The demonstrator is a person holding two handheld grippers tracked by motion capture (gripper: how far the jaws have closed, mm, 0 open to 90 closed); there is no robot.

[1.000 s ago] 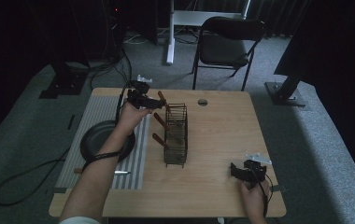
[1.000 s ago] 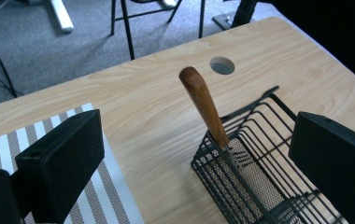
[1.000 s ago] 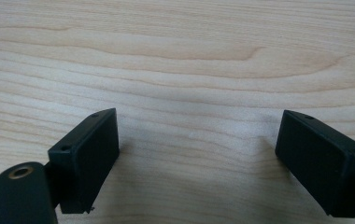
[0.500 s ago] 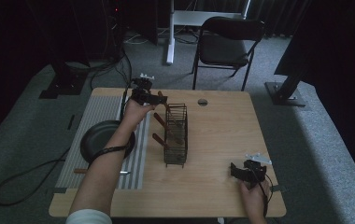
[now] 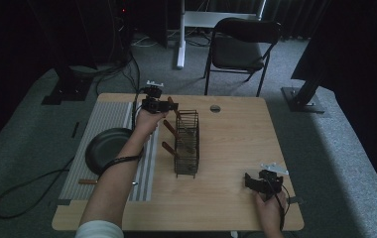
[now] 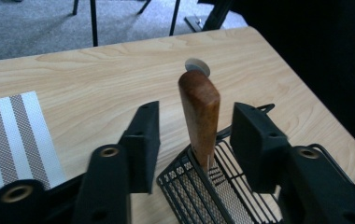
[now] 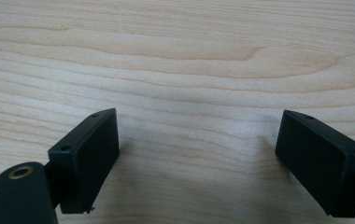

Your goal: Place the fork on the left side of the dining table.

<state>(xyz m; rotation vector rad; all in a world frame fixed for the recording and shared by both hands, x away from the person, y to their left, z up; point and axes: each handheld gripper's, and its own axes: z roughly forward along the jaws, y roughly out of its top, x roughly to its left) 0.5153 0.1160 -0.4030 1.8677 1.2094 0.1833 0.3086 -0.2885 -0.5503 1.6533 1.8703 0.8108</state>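
A black wire rack [image 5: 186, 144] stands mid-table with brown wooden handles [image 5: 170, 128] poking out of its left side. My left gripper [image 5: 169, 105] is at the rack's far end. In the left gripper view its jaws flank an upright wooden handle [image 6: 199, 116] that rises from the rack [image 6: 199, 196]. They have just been closing, and a narrow gap still shows on each side of the handle, so the left gripper [image 6: 194, 126] is open. My right gripper [image 5: 251, 181] rests near the front right corner, and this right gripper [image 7: 196, 149] is open over bare wood.
A dark pan [image 5: 108, 148] lies on a striped grey mat [image 5: 77, 163] at the table's left. A round grommet [image 5: 215, 108] sits near the far edge. A chair [image 5: 241, 44] and stand legs are beyond the table.
My left hand has shifted right and slightly down to the rack's far end, and its jaws have narrowed around the wooden handle. The right hand has stayed put.
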